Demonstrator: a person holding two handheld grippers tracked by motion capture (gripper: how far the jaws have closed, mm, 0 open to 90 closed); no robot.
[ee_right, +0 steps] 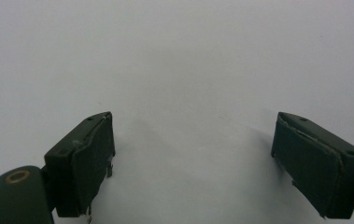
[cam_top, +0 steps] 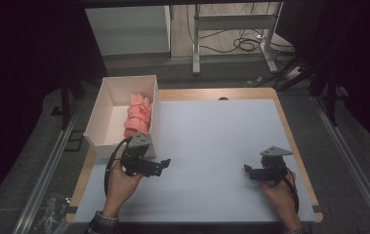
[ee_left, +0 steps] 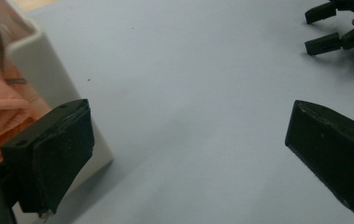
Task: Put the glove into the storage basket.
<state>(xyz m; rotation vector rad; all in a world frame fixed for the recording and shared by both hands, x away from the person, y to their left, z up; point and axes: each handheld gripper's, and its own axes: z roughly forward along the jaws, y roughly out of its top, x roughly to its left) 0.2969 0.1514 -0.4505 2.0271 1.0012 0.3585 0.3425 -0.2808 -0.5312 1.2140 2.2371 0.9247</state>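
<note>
Pink cloth (cam_top: 137, 116) in box (cam_top: 105, 109), just beyond L tool (cam_top: 163, 165)

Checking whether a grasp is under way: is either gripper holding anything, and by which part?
Nothing is held. The left gripper and the right gripper both stand open over the pale blue table mat; the folded pink cloth lies in the white rectangular box.

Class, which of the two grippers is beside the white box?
The left gripper: it sits at the white box's near corner; the right gripper is over bare table.
</note>
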